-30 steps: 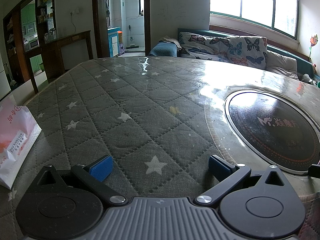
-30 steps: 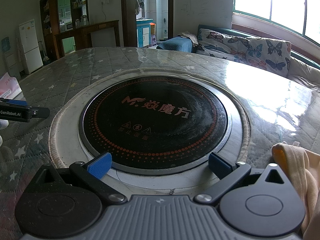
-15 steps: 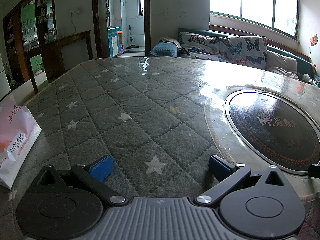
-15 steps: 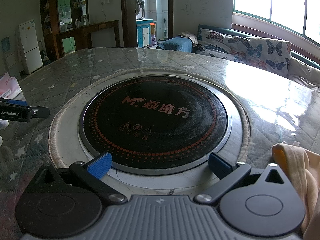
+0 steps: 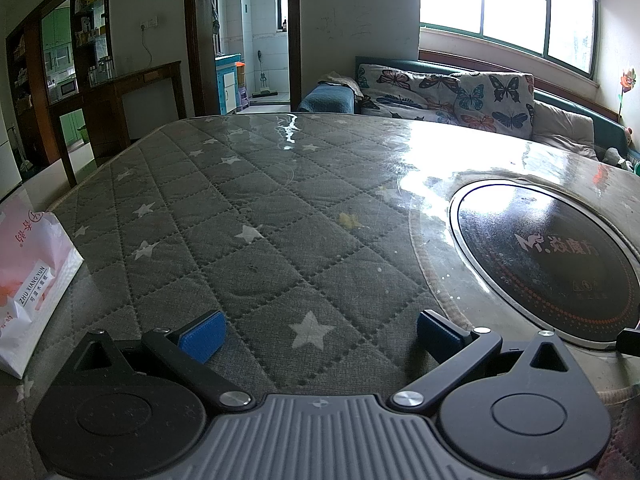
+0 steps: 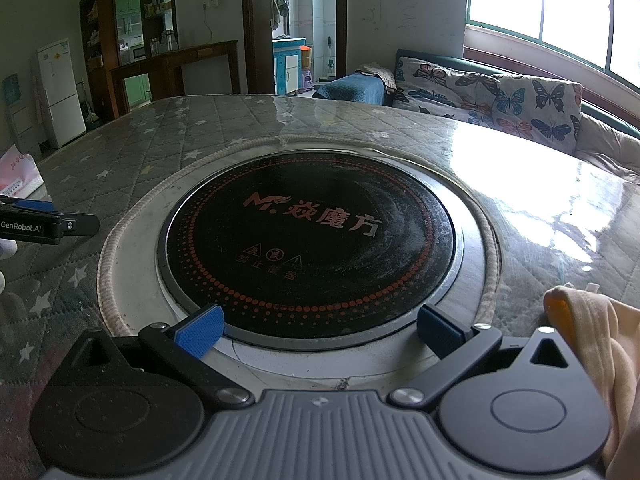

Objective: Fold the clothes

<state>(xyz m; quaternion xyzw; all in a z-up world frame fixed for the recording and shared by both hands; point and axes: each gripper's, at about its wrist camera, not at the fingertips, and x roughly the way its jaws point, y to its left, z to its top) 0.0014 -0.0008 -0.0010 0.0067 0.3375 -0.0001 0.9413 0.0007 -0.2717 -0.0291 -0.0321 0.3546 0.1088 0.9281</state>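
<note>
A cream and orange garment (image 6: pixel 596 344) lies bunched at the right edge of the right wrist view, beside that gripper's right finger. My right gripper (image 6: pixel 318 330) stands open over the near rim of a round black cooktop (image 6: pixel 312 236), nothing between its blue pads. My left gripper (image 5: pixel 318 336) is open too, low over the grey star-quilted table cover (image 5: pixel 248 216), holding nothing. The left gripper's side also shows as a black bar, the left gripper (image 6: pixel 48 226), at the left of the right wrist view. No garment appears in the left wrist view.
A pink and white paper bag (image 5: pixel 28 280) lies at the table's left edge. The cooktop (image 5: pixel 548 268) is set into the table at right. Beyond the table are a butterfly-print sofa (image 5: pixel 452 96), a wooden counter (image 5: pixel 120 96) and a doorway.
</note>
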